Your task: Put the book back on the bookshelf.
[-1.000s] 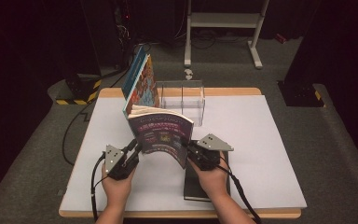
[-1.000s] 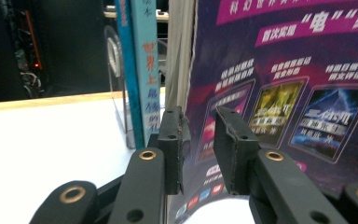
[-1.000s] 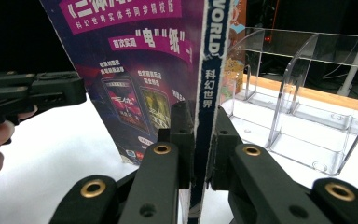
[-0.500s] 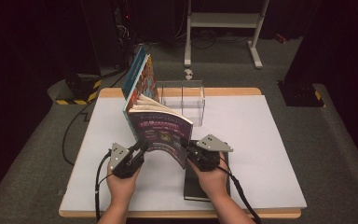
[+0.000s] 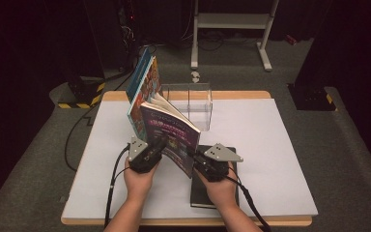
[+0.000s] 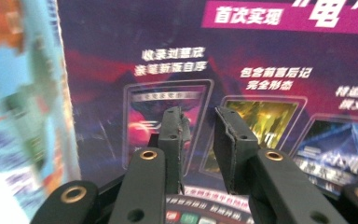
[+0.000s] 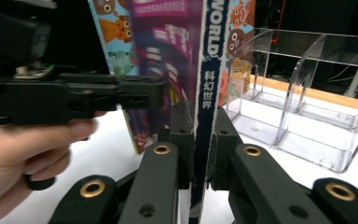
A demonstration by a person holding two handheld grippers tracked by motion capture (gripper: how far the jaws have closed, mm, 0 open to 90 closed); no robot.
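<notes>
1. Between the two grippers, the purple paperback magazine (image 5: 171,137) stood upright above the white table top (image 5: 270,159), just in front of the clear acrylic book stand (image 5: 193,104).
2. The right gripper (image 7: 200,140) had its jaws closed tightly on the spine of this magazine, so the magazine was held by its edge.
3. The left gripper (image 6: 198,135) had its jaws only narrowly apart, with nothing between them; its tips were very near the purple cover, but I cannot tell if they touched it.
4. Beyond the left gripper, a colourful children's book (image 5: 142,94) leaned upright just beside the magazine, and a black flat book (image 5: 215,188) lay under the right hand.
5. To do the step well, I judge that the right grip should stay firm on the spine, while the left gripper should support the cover flat and gently, so that the loose pages do not fan open or bend before the magazine goes towards the stand.
</notes>
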